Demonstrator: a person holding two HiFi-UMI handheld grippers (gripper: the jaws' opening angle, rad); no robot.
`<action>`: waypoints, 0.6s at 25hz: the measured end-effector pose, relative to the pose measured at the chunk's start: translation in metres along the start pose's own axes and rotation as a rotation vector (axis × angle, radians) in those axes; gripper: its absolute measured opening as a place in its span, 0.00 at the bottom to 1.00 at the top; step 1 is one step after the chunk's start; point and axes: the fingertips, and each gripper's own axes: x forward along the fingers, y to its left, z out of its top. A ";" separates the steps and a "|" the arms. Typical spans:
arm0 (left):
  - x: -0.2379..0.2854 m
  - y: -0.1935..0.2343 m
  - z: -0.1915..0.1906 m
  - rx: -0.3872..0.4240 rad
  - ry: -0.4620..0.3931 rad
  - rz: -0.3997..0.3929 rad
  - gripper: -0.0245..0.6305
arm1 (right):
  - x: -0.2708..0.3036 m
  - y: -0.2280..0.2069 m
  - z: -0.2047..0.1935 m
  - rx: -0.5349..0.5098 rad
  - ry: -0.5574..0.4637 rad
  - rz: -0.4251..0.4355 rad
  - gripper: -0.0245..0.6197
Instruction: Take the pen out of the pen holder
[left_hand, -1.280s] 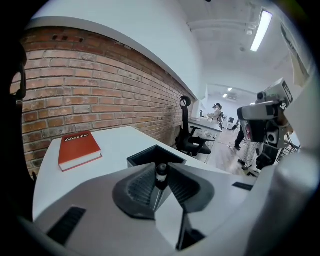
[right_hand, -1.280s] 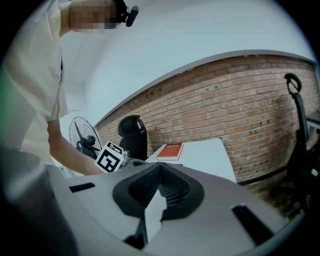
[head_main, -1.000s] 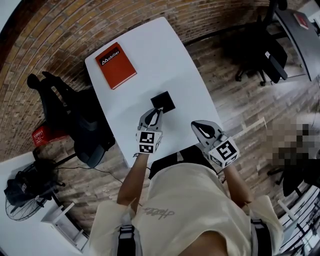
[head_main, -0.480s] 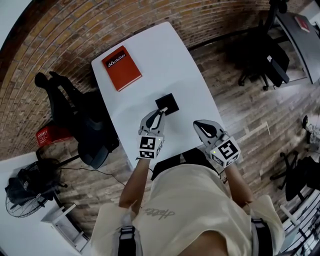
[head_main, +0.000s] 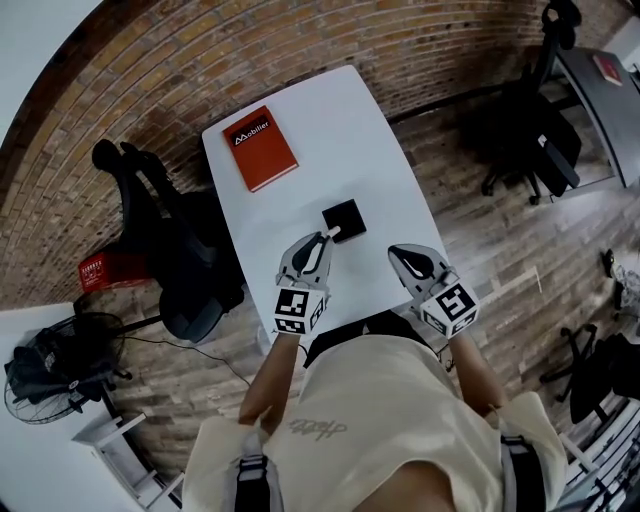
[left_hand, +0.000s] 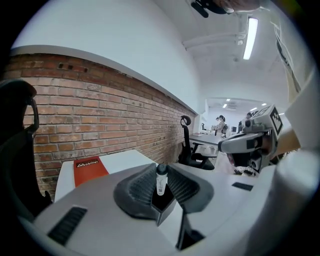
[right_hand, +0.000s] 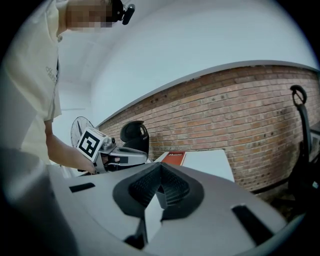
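A white pen (left_hand: 161, 182) with a dark cap stands upright between the ribbed pads of my left gripper (left_hand: 161, 184), which is shut on it. Its lower end is at the mouth of the black square pen holder (left_hand: 165, 209) just beneath. From above, the left gripper (head_main: 318, 246) sits at the near-left corner of the pen holder (head_main: 345, 217) on the white table (head_main: 330, 120), the pen (head_main: 334, 235) showing at its tips. My right gripper (head_main: 399, 256) hovers to the right of the holder, jaws together and empty. In its own view the right gripper (right_hand: 160, 176) faces the left gripper (right_hand: 112, 156).
A red book (head_main: 260, 148) lies at the table's far left end. Black office chairs (head_main: 165, 215) stand left of the table and another (head_main: 535, 120) on the right. A fan (head_main: 45, 365) is on the floor at lower left. A brick wall runs behind the table.
My left gripper has lifted with the pen, drawing it up from the holder. The right gripper has stayed where it was.
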 end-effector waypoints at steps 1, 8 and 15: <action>-0.003 0.000 0.002 -0.001 -0.005 0.000 0.15 | 0.000 0.000 0.002 -0.004 -0.003 -0.002 0.05; -0.023 0.003 0.019 -0.008 -0.042 0.014 0.15 | -0.001 -0.001 0.023 -0.046 -0.026 -0.012 0.05; -0.042 0.012 0.039 -0.011 -0.093 0.036 0.15 | -0.002 -0.002 0.042 -0.070 -0.057 -0.015 0.05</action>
